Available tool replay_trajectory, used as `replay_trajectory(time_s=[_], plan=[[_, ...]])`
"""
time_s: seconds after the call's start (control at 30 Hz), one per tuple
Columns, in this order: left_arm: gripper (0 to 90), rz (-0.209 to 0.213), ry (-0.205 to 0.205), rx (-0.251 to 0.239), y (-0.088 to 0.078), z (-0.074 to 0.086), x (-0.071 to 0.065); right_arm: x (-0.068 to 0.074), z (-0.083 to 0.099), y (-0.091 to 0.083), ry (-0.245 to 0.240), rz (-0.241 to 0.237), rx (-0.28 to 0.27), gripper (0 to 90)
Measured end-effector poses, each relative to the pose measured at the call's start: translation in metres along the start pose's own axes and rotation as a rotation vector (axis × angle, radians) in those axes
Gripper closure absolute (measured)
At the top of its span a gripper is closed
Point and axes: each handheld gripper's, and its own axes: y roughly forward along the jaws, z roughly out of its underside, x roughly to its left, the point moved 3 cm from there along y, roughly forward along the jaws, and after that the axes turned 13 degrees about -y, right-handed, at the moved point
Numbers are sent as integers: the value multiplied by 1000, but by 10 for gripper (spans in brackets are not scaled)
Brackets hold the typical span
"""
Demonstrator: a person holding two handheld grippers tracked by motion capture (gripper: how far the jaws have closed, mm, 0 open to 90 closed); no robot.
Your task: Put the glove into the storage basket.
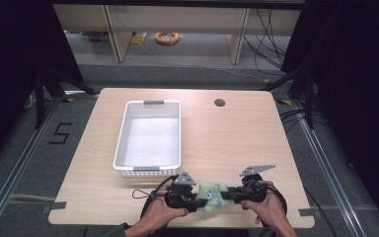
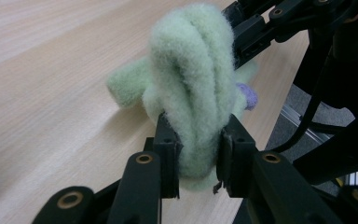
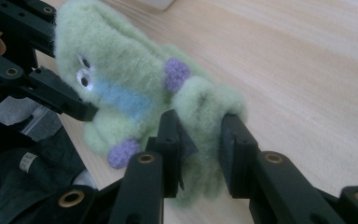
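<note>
Right at the near edge of the desk (image 1: 276, 143), a fuzzy pale-green plush toy (image 1: 212, 196) is being held up between the two grippers, so it's sitting front and centre in the high view, just short of the white basket (image 1: 123, 131). The left gripper (image 2: 196, 154) is being kept closed on one end of the plush toy (image 2: 193, 88); in the left gripper view the fluffy fabric is being squeezed between the two black jaws, bunched into thick folds that are bulging up above them. The right gripper (image 3: 200, 149) is being clamped on the other end; in the right gripper view a limb-like bit of the plush toy (image 3: 121, 88) is being pinched between its jaws, and the face side is being turned toward that camera, with small eyes, a light-blue patch and a couple of purple nubs showing. In the high view the left gripper (image 1: 197, 200) and right gripper (image 1: 229, 195) are being pointed at each other from either side of the toy, each wrapped by one of the person's hands, left hand (image 1: 160, 215) and right hand (image 1: 266, 207), coming in from the bottom edge. Whether the toy is being lifted clear of the wood or is brushing it can't really be told. The basket is lying farther back on the left half of the desk, well apart from the toy, with nothing seen inside it. A small round hole (image 1: 219, 102) is being shown near the far edge.
</note>
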Motion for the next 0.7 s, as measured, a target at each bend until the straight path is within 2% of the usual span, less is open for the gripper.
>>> replay_trajectory(time_s=[0.07, 0.1, 0.13, 0.17, 0.23, 0.27, 0.33, 0.37, 0.4, 0.43, 0.47, 0.53, 0.6, 0.67, 0.7], plan=[[719, -6, -4, -6, -6, -3, 0, 2, -7, -1, -12, 14, 10, 724], [719, -10, -3, -13, -10, -6, -1, 3, -12, -1, -16, 0, 9, 724], [719, -13, -1, -16, -14, -8, -1, 6, -17, -3, -1, 2, 21, 724], [719, -11, -2, -23, -18, -11, -2, 5, -22, -4, -32, 16, 15, 724], [718, -16, 7, -40, -26, -17, -3, 7, -33, -6, -51, 5, 9, 724], [718, -15, 12, -44, -29, -19, -4, 11, -39, -9, -41, 13, 18, 724], [718, -7, 9, -60, -38, -25, -5, 13, -47, -12, -64, 17, 5, 724], [718, -12, 7, -66, -42, -28, -5, 11, -54, -14, -91, 21, -9, 724], [718, -9, 16, -70, -46, -31, -4, 13, -58, -16, -86, 9, -10, 724], [718, -21, 17, -76, -50, -34, -4, 12, -63, -19, -99, 32, -12, 725], [718, -22, 16, -84, -54, -37, -3, 13, -68, -20, -106, 20, -18, 725], [718, -31, 15, -95, -62, -43, -1, 13, -78, -21, -107, 26, -21, 726], [718, -32, -3, -110, -70, -50, 2, 12, -91, -21, -124, 27, -40, 727], [718, -37, -7, -117, -80, -57, 8, 14, -104, -21, -112, 15, -35, 727], [718, -46, -10, -128, -84, -60, 10, 12, -111, -20, -131, 19, -41, 728]])
